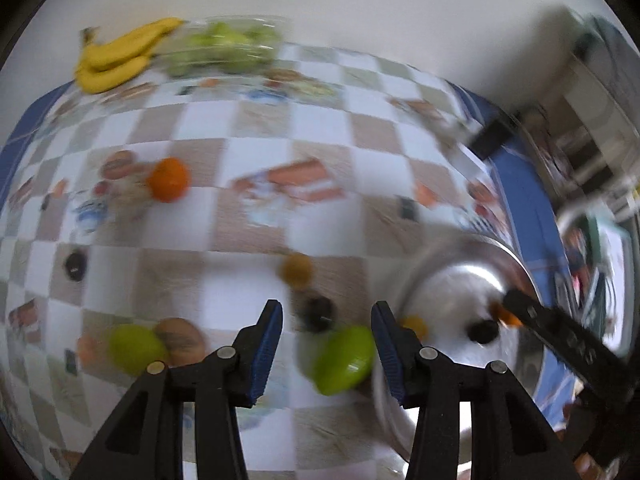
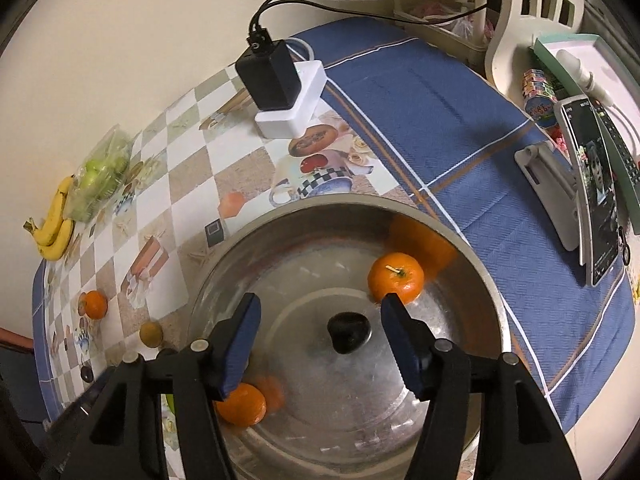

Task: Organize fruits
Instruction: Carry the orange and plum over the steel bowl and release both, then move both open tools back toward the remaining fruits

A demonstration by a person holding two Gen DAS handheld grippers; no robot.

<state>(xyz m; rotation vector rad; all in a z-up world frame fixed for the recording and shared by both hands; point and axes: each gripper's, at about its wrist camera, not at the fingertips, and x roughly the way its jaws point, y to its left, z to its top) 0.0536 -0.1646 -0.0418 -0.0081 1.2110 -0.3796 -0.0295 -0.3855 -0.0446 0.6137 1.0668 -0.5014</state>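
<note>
A steel bowl (image 2: 472, 264) holds two oranges (image 2: 396, 278) (image 2: 242, 404) and a dark plum (image 2: 348, 332). My right gripper (image 2: 320, 344) is open and empty over the bowl, above the plum. My left gripper (image 1: 326, 346) is open and empty above the checkered cloth; a green fruit (image 1: 344, 360) lies between its fingers, beside the bowl (image 1: 452, 280). Around it lie a dark plum (image 1: 318, 312), a brownish fruit (image 1: 296, 270), another green fruit (image 1: 134, 348), a brown fruit (image 1: 182, 338), an orange (image 1: 168, 179) and a dark plum (image 1: 75, 266). The left view is blurred.
Bananas (image 1: 116, 56) and a clear bag of green fruit (image 1: 224, 48) lie at the wall. A black charger on a white block (image 2: 280, 88) stands at the back. A phone on a stand (image 2: 588, 184) sits at the right on the blue cloth (image 2: 440, 120).
</note>
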